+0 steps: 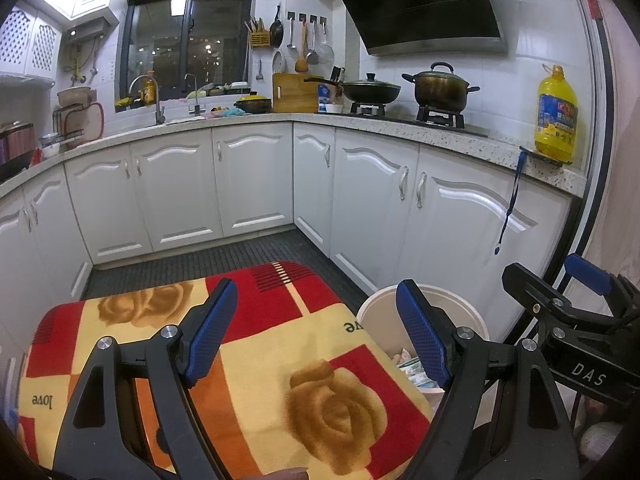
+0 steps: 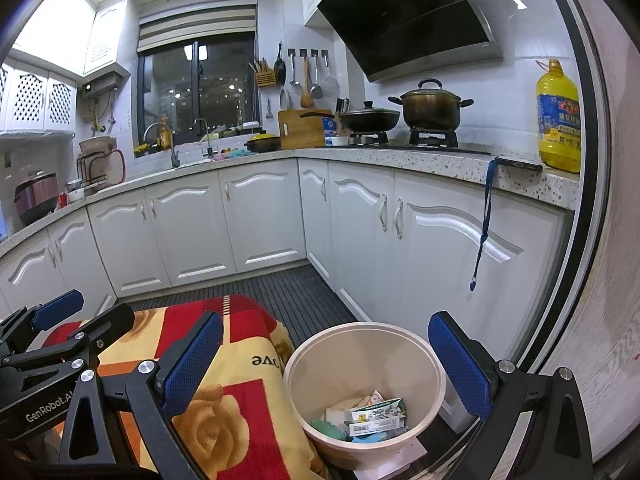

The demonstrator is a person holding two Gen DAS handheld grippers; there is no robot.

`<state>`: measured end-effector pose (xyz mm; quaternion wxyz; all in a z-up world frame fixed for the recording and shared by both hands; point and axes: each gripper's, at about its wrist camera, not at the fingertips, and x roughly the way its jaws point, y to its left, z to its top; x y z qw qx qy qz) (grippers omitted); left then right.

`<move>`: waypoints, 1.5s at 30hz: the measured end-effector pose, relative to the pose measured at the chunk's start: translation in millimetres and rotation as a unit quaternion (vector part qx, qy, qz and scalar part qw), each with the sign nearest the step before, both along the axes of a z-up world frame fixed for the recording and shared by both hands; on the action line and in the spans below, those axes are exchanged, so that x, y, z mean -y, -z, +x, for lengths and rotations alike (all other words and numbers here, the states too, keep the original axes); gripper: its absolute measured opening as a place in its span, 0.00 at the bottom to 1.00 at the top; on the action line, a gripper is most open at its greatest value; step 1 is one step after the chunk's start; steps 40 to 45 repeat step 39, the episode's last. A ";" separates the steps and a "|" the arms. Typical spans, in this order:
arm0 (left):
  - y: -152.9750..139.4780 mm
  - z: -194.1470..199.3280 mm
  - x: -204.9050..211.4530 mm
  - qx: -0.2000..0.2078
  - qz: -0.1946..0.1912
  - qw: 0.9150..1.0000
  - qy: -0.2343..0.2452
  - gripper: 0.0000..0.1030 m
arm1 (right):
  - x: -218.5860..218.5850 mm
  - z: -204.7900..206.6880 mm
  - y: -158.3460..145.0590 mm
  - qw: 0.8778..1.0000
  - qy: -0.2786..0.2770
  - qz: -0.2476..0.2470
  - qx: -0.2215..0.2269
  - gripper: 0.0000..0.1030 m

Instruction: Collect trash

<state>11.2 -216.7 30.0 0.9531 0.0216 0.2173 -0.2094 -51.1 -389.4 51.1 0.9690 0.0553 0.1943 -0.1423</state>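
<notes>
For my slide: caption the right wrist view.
Open right gripper above a trash-filled bin beside a rose-print blanket.

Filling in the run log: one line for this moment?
left gripper: open, empty | right gripper: open, empty | trash bin: holds packaging | blanket: bare

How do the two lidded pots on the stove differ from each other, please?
The pan is shallow, wide and black, with one long handle reaching left; the stockpot is tall and brownish, with two short side handles. The pan sits on the left burner, nearer the cutting board; the stockpot sits on the right burner, under the range hood. Both wear lids with dark knobs.
</notes>
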 end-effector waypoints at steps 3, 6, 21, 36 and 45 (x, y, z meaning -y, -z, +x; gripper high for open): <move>-0.1 0.0 -0.5 -0.002 0.000 1.000 0.000 0.79 | -0.1 0.1 0.0 1.000 0.000 0.001 -0.001 0.99; 0.3 0.1 -0.1 -0.005 0.000 1.000 0.001 0.79 | 1.1 2.5 3.0 1.000 -0.002 0.002 -0.004 0.99; 1.2 0.0 2.6 -0.005 0.006 1.000 0.004 0.79 | 2.6 5.2 5.7 1.000 -0.005 0.002 -0.007 0.99; 10.2 8.0 3.0 -0.013 0.000 1.000 0.025 0.79 | 16.5 11.2 9.0 1.000 -0.006 0.006 -0.017 0.99; 13.0 10.5 0.6 -0.018 0.000 1.000 0.024 0.79 | 16.8 11.8 9.6 1.000 -0.007 0.007 -0.018 0.99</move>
